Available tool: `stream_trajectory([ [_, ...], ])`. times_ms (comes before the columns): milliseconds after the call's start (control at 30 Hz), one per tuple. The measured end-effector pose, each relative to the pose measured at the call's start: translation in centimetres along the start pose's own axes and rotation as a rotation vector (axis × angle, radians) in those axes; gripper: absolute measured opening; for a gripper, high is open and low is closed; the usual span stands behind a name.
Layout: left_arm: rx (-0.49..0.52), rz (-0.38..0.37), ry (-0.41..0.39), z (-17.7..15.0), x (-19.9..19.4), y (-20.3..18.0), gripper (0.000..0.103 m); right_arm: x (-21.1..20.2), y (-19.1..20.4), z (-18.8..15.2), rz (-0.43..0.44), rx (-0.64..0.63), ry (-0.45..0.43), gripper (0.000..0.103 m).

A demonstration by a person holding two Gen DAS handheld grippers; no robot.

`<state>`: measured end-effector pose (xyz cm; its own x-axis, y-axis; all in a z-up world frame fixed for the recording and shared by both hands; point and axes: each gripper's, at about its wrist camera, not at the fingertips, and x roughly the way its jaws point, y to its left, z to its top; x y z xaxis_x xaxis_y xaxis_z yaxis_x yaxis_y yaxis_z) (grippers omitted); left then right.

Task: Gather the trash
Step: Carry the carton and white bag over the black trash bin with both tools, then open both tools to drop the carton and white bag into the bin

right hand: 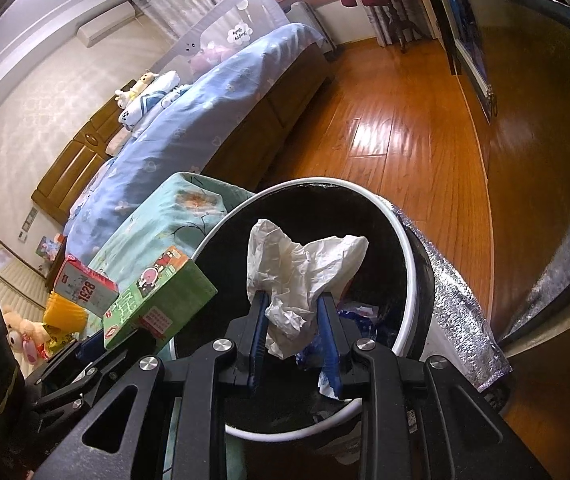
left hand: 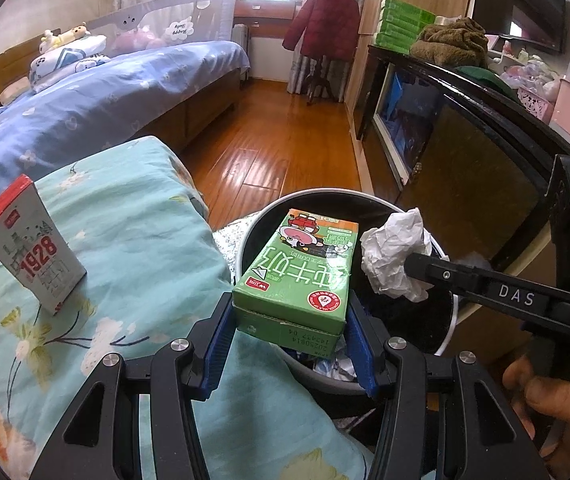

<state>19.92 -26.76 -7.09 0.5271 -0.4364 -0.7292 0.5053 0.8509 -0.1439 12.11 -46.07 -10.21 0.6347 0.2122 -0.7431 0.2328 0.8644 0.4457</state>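
While your left gripper [left hand: 291, 332] pinches the green milk carton [left hand: 297, 276] between its blue pads at the lower centre of the left wrist view, the carton sits over the open mouth of the black trash bin [left hand: 451, 320]. Your right gripper [right hand: 293, 332] has its jaws pressed onto a crumpled white tissue [right hand: 297, 272], held above the bin's white rim [right hand: 407, 276] at mid-frame. On the floral teal cover [left hand: 133, 240] at the left stands a red-and-white 1928 carton [left hand: 31, 248], well apart from the bin.
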Motion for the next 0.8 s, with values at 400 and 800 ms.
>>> stream_trajectory([
  [400, -0.021, -0.006, 0.022, 0.1, 0.2, -0.1, 0.053, 0.0, -0.3, 0.4, 0.009, 0.023, -0.001, 0.041],
  [800, -0.103, -0.005, -0.012, -2.8, -4.4, 2.7, 0.064, -2.1, 2.4, -1.1, 0.032, -0.027, -0.061, 0.075],
])
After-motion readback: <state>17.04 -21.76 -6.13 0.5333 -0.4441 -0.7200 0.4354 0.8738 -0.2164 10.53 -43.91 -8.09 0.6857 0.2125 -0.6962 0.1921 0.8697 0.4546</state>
